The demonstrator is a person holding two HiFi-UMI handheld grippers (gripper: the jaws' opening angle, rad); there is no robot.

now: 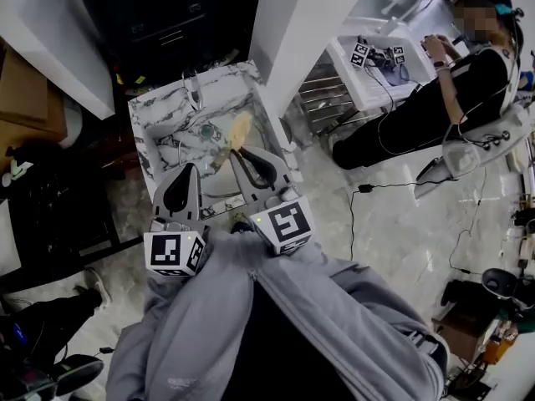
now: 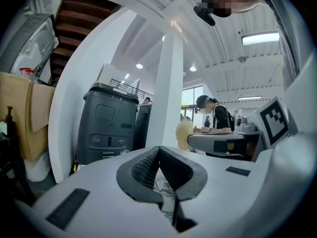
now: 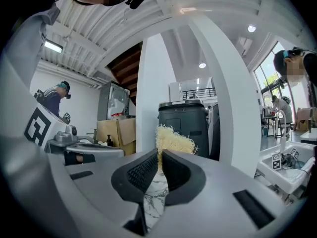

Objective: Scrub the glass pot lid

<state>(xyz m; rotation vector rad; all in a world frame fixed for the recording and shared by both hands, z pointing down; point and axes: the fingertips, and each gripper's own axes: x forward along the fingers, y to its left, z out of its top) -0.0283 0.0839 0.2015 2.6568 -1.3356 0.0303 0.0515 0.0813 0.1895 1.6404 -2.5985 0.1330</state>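
Glass pot lid, round and clear with a small knob (image 1: 206, 131), lies in the basin of the white, grey-veined marble sink (image 1: 159, 107), far of both tools and slightly left of centre. We judge the task to be at its outset: the pale yellow, fibrous scrubbing pad (image 1: 240, 129) is already in the tool, yet we see no suds on the lid, and no view shows the pad pressed to the glass, so the scrubbing itself appears to be left to do. The right gripper (image 1: 236, 154) has its jaws clamped on the near end of the pad, whose frayed far end (image 3: 173, 139) stands up beyond the dark ribbed pads. The left gripper (image 1: 191, 168) has its jaws brought together with nothing between them (image 2: 158, 150). We note the pose: both tools are held side by side, close to the grey-sleeved body, over the near edge of the sink and pointing far; their own views look out across the room, so we judge them roughly level, not tipped down toward the lid.
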